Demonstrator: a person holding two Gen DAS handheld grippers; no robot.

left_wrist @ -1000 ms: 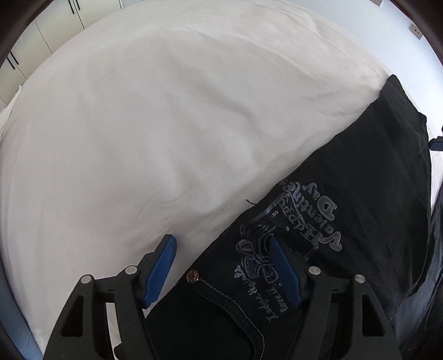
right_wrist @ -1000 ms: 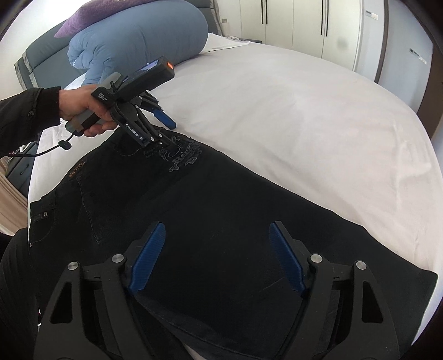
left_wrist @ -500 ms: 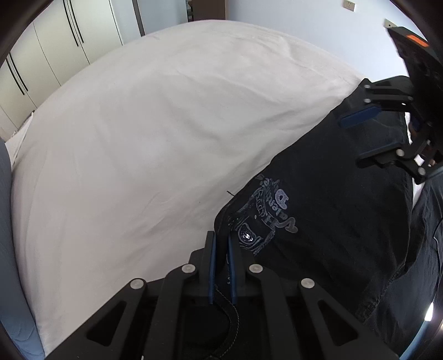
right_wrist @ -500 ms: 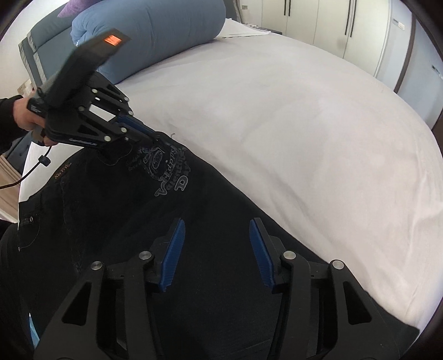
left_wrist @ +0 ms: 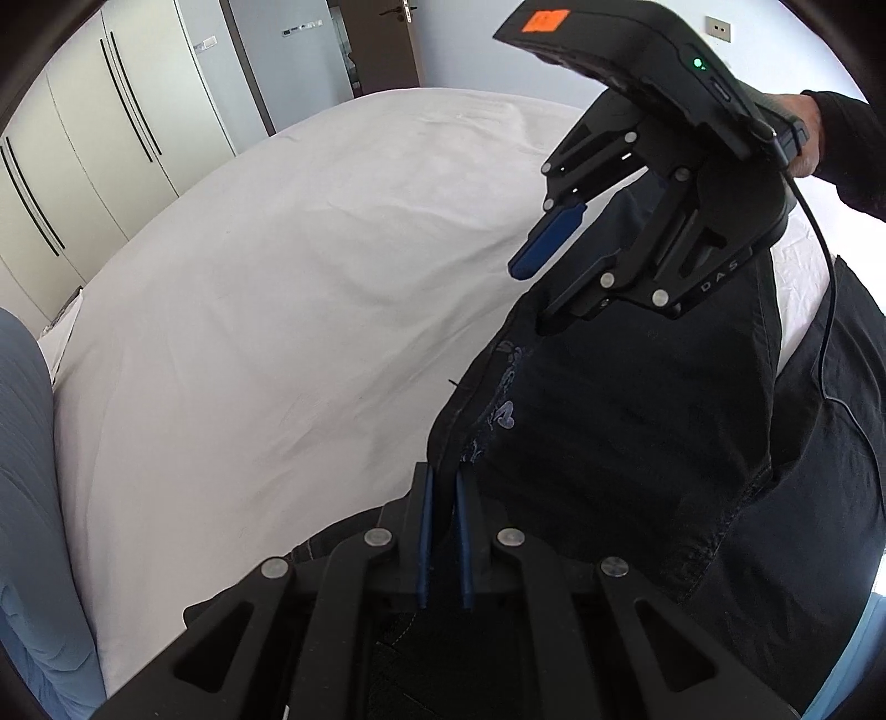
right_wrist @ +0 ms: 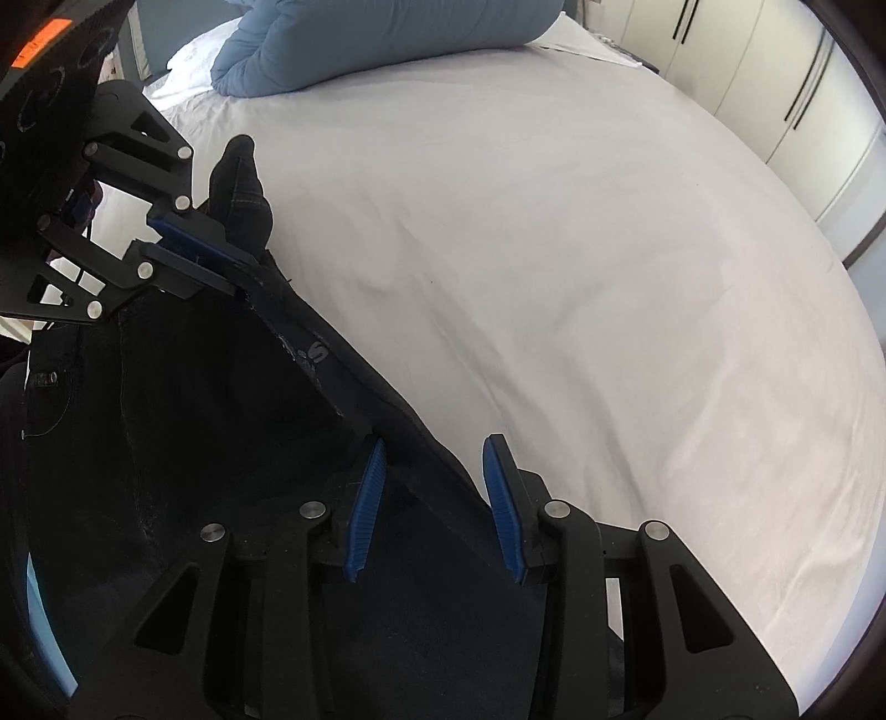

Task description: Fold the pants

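The left wrist camera sits directly behind the left gripper point(left_wrist: 443, 482) and faces forward along its fingers, angled down across the white bed sheet point(left_wrist: 266, 310) toward the wardrobe doors point(left_wrist: 83, 183) and the far wall. It is close to the black pants point(left_wrist: 637, 421), which fill the lower right of its frame. The right wrist camera sits behind the right gripper point(right_wrist: 434, 459), close over the same pants point(right_wrist: 166, 443), and faces the opposite way, toward the blue pillow point(right_wrist: 376, 39). Each view contains the other gripper: the right gripper point(left_wrist: 548, 288) at upper right, the left gripper point(right_wrist: 221, 260) at upper left. Both views share the raised pants edge and the sheet.
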